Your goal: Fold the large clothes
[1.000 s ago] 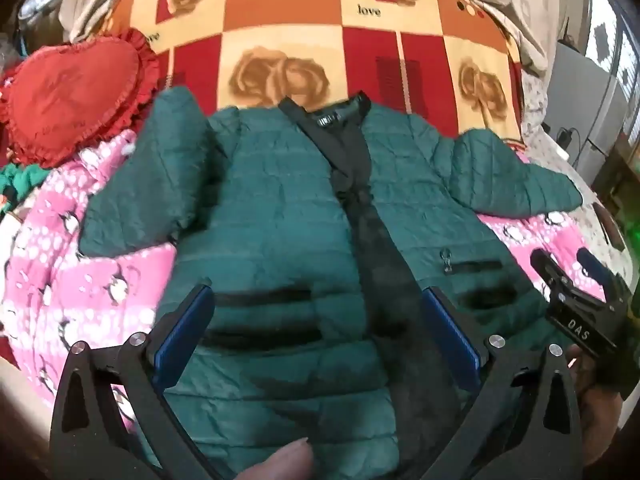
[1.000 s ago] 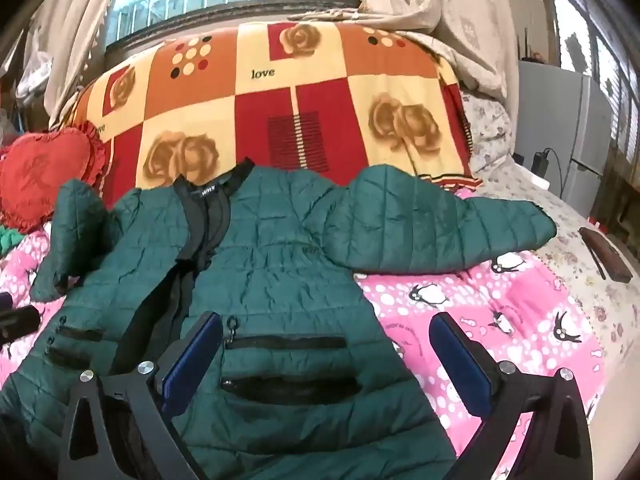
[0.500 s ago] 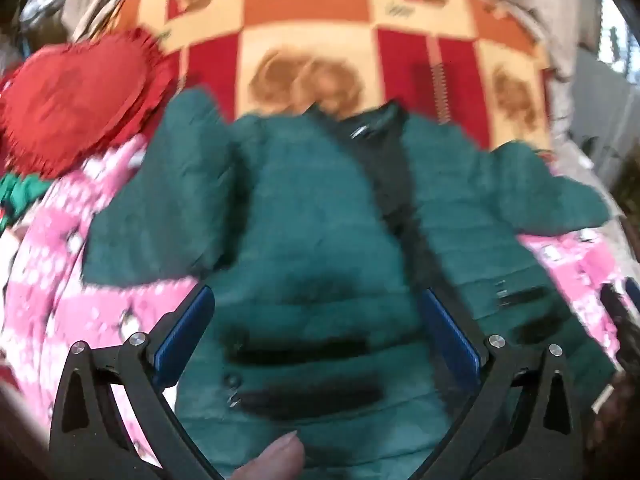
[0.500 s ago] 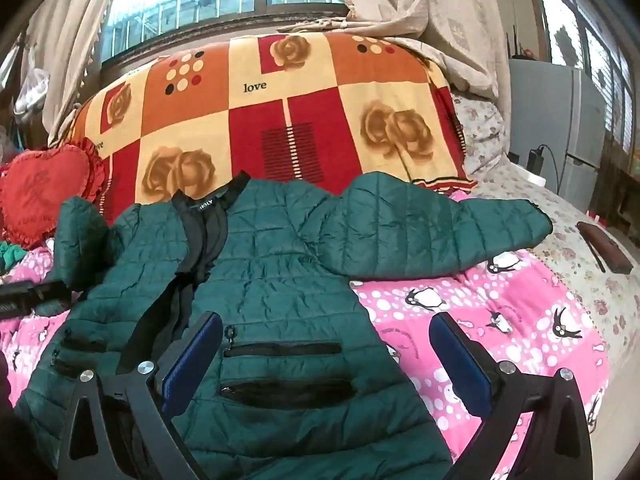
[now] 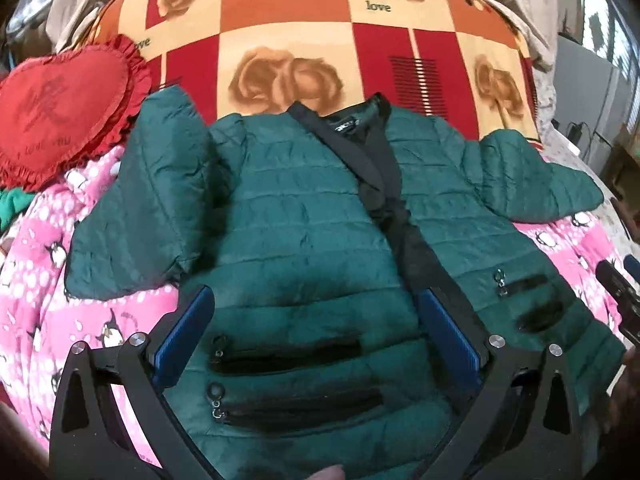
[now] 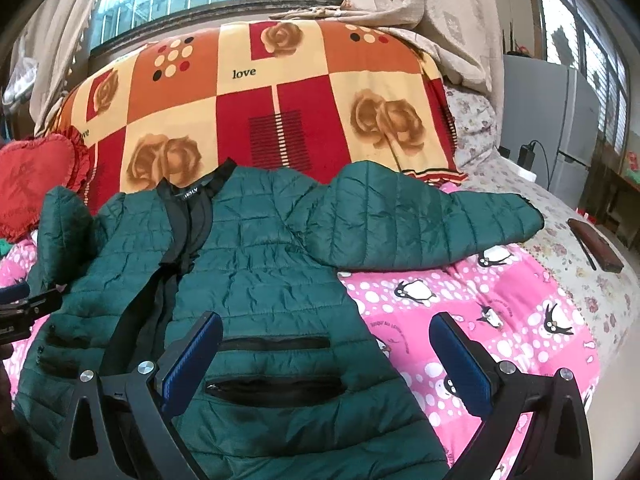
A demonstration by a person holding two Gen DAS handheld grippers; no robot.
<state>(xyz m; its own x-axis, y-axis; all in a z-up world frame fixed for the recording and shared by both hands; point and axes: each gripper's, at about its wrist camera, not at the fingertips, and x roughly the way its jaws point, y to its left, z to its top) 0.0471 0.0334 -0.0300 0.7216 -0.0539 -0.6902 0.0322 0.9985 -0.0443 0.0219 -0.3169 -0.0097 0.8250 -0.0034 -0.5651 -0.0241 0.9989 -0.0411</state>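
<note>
A dark green quilted jacket (image 5: 304, 240) lies face up on the bed, front open along a black placket, collar toward the far blanket; it also shows in the right wrist view (image 6: 256, 280). Its left sleeve (image 5: 148, 200) is bent beside the body. Its right sleeve (image 6: 420, 220) stretches out to the right. My left gripper (image 5: 316, 320) is open and empty, above the jacket's lower left front near the pocket zips. My right gripper (image 6: 326, 344) is open and empty, above the jacket's lower right edge and the pink sheet.
A pink penguin sheet (image 6: 500, 320) covers the bed. An orange and red rose blanket (image 6: 280, 100) rises behind the jacket. A red heart cushion (image 5: 60, 112) lies at the left. A dark flat case (image 6: 596, 244) lies at the right edge, with a fridge (image 6: 560, 132) beyond it.
My left gripper has shifted left and then settled, so the jacket's left front fills its view. My right gripper has drawn back slightly. The jacket has not moved.
</note>
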